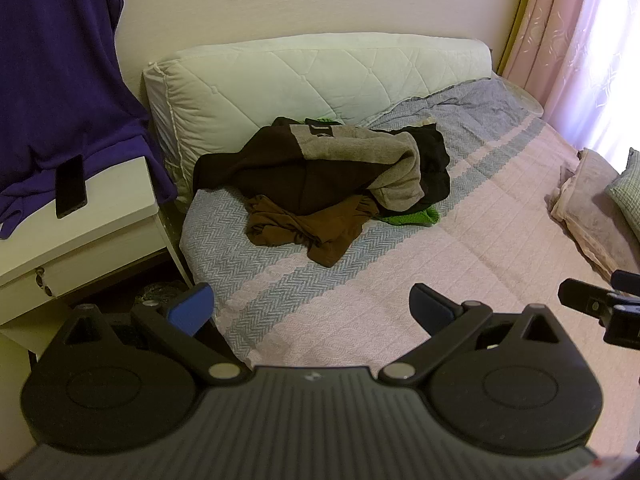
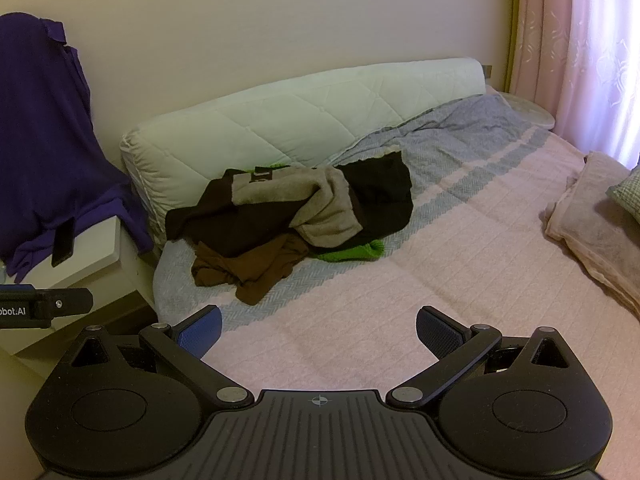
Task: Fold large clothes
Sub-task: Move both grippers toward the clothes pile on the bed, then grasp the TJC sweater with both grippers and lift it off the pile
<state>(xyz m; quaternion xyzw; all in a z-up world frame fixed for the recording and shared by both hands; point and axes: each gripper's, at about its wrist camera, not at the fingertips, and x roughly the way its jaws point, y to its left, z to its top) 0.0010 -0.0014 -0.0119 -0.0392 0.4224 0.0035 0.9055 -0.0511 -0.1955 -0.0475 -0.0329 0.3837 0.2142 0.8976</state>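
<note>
Bedroom: cream wall, pink curtain (image 1: 580,40) at right, bed (image 2: 400,300) under a pink coverlet with grey-blue herringbone bands.

Left gripper (image 1: 310,310): jaws spread wide, nothing between the blue pads; it hangs over the near edge of the bed, close to the corner. Right gripper (image 2: 318,330): jaws likewise wide apart and holding nothing, above the pink part of the coverlet. In the left wrist view the tip of the right gripper shows at the right edge; in the right wrist view part of the left one shows at the left edge.

Beyond both, well apart from the jaws: a pile of clothes (image 1: 320,184) lying on the banded part of the coverlet, unfolded and crumpled. Top: a black-and-grey sweatshirt (image 1: 360,152) with partly hidden lettering. Under its near side, a brown garment (image 1: 308,232). A bright green knit piece (image 1: 416,216) pokes out at the pile's right.

Behind the pile: a long white quilted cushion (image 1: 300,76) against the wall.

Left of the bed: white nightstand (image 1: 108,224); a dark phone (image 1: 71,188) lies on its tabletop, and a purple garment (image 1: 56,60) hangs down over it.

Far right on the bed: a folded pale pink blanket (image 2: 592,224).
</note>
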